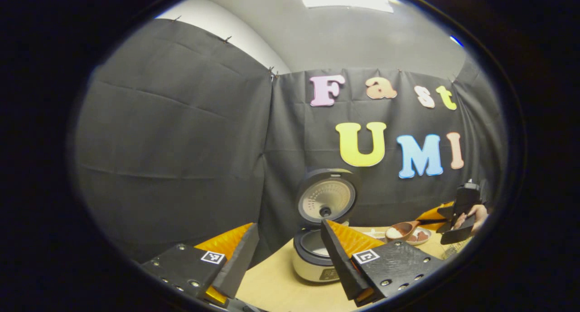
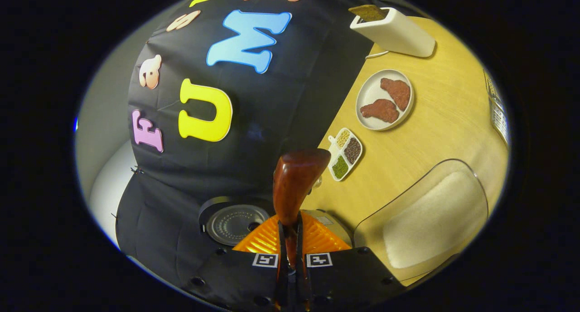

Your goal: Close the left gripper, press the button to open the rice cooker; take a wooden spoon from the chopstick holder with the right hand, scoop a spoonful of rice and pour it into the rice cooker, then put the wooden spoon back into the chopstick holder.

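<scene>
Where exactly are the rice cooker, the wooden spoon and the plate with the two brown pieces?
rice cooker [image 1: 312, 257]: left gripper view, on its pale body under the raised lid.
wooden spoon [image 2: 294, 185]: right gripper view, on the back of its bowl.
plate [image 2: 369, 94]: right gripper view, on its bare white part.

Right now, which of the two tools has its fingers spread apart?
The left tool: its fingers stand wide apart with nothing between them, in front of the open rice cooker. The right tool is clamped on the wooden spoon.

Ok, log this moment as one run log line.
rice cooker: lid up | wooden spoon: rice in bowl, beside cooker | right gripper: shut on spoon handle | left gripper: open
</scene>
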The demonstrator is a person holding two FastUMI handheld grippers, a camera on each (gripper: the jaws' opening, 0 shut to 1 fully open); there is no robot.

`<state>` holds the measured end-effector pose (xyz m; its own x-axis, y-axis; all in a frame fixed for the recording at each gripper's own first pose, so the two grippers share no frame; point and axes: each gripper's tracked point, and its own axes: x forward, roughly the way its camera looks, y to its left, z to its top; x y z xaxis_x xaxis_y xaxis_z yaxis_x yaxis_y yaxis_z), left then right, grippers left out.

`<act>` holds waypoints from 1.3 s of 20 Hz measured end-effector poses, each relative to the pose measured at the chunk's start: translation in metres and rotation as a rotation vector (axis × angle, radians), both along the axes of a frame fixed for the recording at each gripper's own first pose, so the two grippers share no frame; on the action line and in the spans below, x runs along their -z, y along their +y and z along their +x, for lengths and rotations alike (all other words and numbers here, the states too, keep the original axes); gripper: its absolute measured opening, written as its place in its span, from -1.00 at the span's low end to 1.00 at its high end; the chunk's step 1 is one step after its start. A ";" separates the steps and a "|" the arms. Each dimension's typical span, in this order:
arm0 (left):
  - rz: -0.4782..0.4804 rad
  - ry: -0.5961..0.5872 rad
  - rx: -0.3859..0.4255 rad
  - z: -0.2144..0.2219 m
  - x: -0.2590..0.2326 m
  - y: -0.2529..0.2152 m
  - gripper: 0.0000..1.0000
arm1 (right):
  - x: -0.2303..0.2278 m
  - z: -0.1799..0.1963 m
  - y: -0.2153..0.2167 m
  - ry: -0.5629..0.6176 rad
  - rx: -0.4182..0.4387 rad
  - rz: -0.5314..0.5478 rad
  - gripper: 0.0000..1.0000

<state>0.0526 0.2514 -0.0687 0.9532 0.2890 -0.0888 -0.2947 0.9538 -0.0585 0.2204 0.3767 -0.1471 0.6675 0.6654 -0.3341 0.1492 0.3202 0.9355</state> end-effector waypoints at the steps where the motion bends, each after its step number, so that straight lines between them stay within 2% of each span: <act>1: -0.001 0.002 -0.007 -0.004 0.001 0.003 0.70 | -0.003 0.001 0.011 -0.009 -0.014 0.002 -0.83; 3: -0.001 0.008 -0.024 0.000 0.005 0.004 0.70 | -0.008 0.002 0.035 -0.023 -0.044 0.004 -0.91; 4: -0.003 0.012 -0.033 0.001 0.007 0.005 0.70 | -0.009 0.003 0.048 -0.031 -0.059 0.002 -0.83; 11: -0.014 0.029 -0.093 -0.005 0.023 0.021 0.70 | -0.014 0.003 0.126 -0.117 -0.173 -0.065 -0.83; 16: -0.017 0.046 -0.141 -0.034 0.034 0.042 0.70 | -0.001 -0.003 0.170 -0.141 -0.245 -0.107 -0.83; 21: -0.014 0.070 -0.181 -0.047 0.042 0.053 0.70 | 0.023 -0.009 0.191 -0.228 -0.312 -0.255 -0.83; 24: -0.013 0.078 -0.192 -0.049 0.046 0.054 0.77 | 0.033 -0.012 0.198 -0.297 -0.361 -0.346 -0.83; 25: -0.015 0.079 -0.193 -0.049 0.046 0.054 0.77 | 0.034 -0.012 0.198 -0.329 -0.374 -0.379 -0.74; 26: -0.016 0.078 -0.192 -0.050 0.046 0.054 0.73 | 0.033 -0.012 0.199 -0.367 -0.388 -0.413 -0.91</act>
<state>0.0025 0.3050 -0.1142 0.8707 0.4628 -0.1665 -0.4753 0.8788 -0.0427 0.2083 0.5757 -0.1805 0.5246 0.7460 -0.4102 -0.3529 0.6290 0.6927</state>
